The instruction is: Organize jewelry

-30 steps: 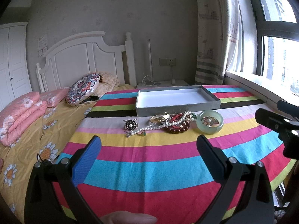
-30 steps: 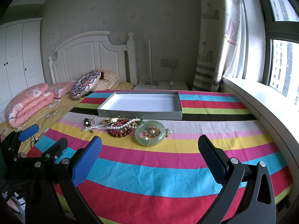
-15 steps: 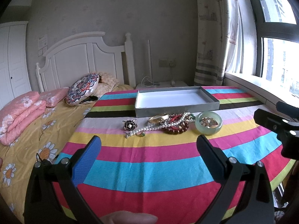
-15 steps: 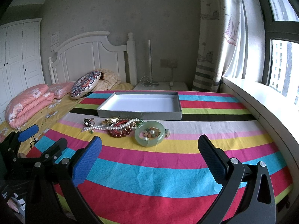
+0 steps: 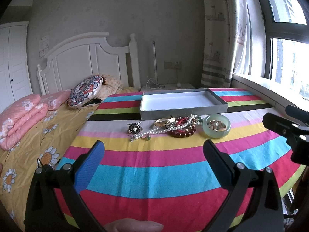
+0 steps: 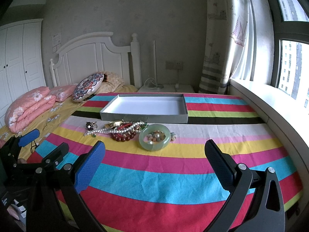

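Observation:
On the striped cloth, a pile of jewelry lies in front of an empty grey box (image 5: 183, 104) (image 6: 144, 109) with a white inside. A pearl necklace (image 5: 164, 130) (image 6: 108, 131) crosses red bead bracelets (image 5: 181, 132) (image 6: 123, 135) and a gold bangle (image 5: 164, 121) (image 6: 114, 123). A black flower ring (image 5: 134, 128) (image 6: 90, 125) sits at the pile's left, a pale green jade bangle (image 5: 216, 129) (image 6: 154, 140) ringing small beads at its right. My left gripper (image 5: 153, 152) and right gripper (image 6: 154, 152) both hover open, short of the pile, holding nothing.
The striped cloth (image 5: 154, 174) (image 6: 173, 183) covers a raised surface beside a bed with a yellow daisy sheet (image 5: 29, 145), pink folded quilt (image 6: 29, 108) and a round patterned cushion (image 5: 85, 91). A window sill (image 6: 270, 104) runs along the right. A white nightstand (image 6: 166, 88) stands behind.
The left wrist view has crept slightly forward and leftward, so the box and jewelry sit a little lower and nearer. The right gripper has barely moved. Both stay open.

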A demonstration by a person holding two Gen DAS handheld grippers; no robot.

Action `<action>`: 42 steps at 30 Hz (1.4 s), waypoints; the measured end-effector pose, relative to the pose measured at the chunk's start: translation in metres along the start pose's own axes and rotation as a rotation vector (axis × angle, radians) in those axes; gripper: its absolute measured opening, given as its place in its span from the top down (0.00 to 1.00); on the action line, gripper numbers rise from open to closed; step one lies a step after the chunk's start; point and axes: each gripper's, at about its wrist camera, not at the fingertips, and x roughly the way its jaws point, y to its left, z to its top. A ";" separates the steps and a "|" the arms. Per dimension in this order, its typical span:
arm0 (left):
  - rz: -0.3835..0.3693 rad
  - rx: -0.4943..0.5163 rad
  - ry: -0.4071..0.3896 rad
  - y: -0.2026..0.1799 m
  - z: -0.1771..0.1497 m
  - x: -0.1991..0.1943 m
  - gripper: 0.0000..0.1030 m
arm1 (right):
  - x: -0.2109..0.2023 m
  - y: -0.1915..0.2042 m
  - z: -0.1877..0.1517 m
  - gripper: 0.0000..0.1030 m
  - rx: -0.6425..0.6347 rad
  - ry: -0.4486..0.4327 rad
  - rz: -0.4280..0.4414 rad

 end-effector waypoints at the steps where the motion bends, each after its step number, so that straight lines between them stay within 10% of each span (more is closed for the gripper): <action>1: 0.001 0.000 0.001 0.000 0.000 0.000 0.02 | 0.000 0.000 0.000 0.04 -0.001 0.000 0.000; 20: 0.066 -0.061 0.048 0.034 -0.014 0.030 0.02 | 0.059 -0.007 -0.019 0.04 -0.025 0.146 0.096; 35: 0.056 -0.114 0.342 0.069 -0.001 0.129 0.02 | 0.200 -0.001 0.001 0.04 -0.110 0.541 0.066; 42: 0.047 -0.100 0.447 0.068 -0.007 0.167 0.02 | 0.214 0.002 0.009 0.04 -0.147 0.557 0.084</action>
